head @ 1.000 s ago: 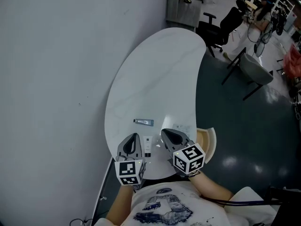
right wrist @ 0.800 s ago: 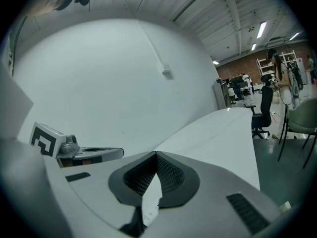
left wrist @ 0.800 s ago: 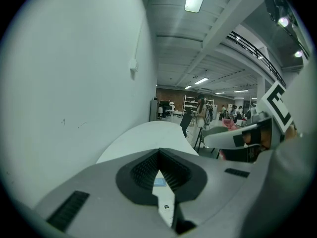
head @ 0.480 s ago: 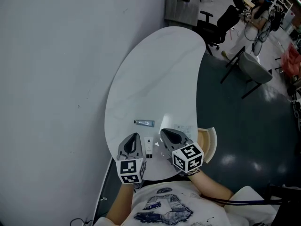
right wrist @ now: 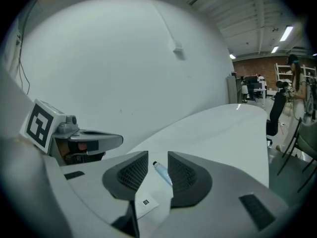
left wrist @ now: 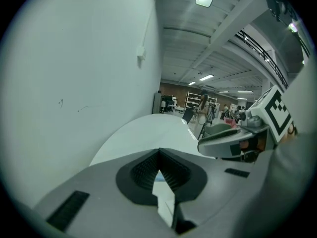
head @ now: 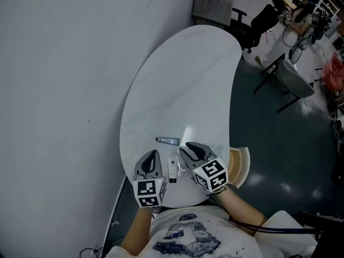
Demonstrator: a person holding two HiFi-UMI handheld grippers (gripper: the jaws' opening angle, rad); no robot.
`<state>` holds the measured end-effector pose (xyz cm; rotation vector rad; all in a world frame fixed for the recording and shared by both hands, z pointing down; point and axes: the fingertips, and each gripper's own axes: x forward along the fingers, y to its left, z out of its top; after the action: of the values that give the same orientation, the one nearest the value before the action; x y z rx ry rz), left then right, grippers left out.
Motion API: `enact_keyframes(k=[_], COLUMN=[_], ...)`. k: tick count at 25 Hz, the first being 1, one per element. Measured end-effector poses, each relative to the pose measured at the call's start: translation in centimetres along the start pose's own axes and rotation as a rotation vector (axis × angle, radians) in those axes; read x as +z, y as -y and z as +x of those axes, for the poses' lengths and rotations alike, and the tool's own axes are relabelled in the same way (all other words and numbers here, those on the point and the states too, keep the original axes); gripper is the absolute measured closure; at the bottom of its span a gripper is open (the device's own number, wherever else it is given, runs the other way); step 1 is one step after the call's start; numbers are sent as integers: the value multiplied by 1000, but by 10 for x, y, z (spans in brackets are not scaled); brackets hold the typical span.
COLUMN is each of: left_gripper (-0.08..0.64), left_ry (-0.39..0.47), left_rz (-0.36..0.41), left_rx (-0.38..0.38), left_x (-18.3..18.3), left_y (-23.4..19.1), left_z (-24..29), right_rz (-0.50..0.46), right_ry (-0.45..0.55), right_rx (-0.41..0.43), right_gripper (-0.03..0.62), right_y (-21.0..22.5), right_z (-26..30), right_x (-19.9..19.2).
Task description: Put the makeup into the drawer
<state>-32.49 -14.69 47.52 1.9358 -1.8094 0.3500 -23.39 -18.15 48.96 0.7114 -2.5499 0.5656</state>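
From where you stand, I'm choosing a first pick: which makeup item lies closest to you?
The white box, lying nearest the near edge of the table. The slim blue tube lies farther out, toward the table's middle.

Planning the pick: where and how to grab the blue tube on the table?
Likely the middle of the blue tube, pinched across its narrow width from above: it lies flat on the white table, with a dark cap at one end.

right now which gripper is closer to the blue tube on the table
Right, narrowly. The right gripper is just short of the blue tube, at its right end, jaws just opening, gripping nothing. The left gripper hangs further back, off its left end.
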Motion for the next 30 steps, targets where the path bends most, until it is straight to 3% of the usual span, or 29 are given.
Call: enact_keyframes(k=[8,30], left_gripper=[512,512], left_ry=[-33,-107], left_rz=[-27,-72], left_rx=[13,49], left_x=[-12,-40], left_y=[-24,-60], left_z=[21,50], right_rz=[-85,-341], right_ry=[-156,-387], right_rx=[113,225], right_gripper=[348,350], right_y=[-4,8], right_z=[49,133], right_x=[-24,-74])
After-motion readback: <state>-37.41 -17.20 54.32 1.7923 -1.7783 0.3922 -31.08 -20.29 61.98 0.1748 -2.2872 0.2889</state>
